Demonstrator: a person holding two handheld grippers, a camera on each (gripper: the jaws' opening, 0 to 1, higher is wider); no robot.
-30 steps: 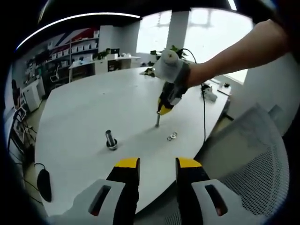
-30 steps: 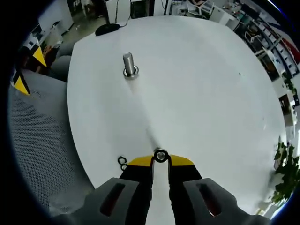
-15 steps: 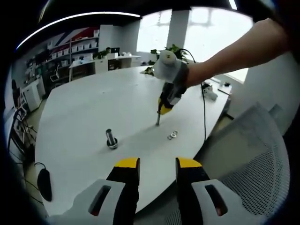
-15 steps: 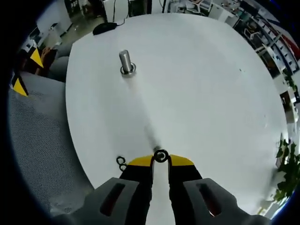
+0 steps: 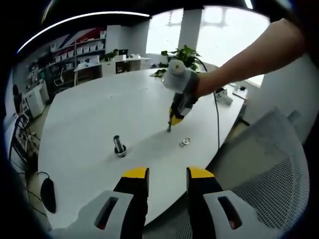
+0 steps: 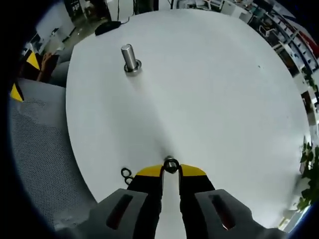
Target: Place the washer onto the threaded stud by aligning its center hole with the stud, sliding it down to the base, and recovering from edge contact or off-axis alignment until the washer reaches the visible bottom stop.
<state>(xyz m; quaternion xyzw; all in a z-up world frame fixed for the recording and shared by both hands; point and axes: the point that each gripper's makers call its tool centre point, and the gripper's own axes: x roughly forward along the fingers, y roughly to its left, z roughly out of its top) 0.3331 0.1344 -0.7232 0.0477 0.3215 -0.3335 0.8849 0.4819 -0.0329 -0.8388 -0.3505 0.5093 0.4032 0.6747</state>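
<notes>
The right gripper (image 6: 171, 172) is lifting up off the white table (image 6: 214, 99), and the washer (image 6: 171, 165) pinched between its yellow tips is going up with it. In the left gripper view, the right gripper (image 5: 171, 123) is now sitting a little higher above the table (image 5: 89, 109) than a moment ago, and farther from the two spare washers (image 5: 185, 143). In the right gripper view, the threaded stud (image 6: 129, 58) is sliding up and to the left as the hand is moving.
</notes>
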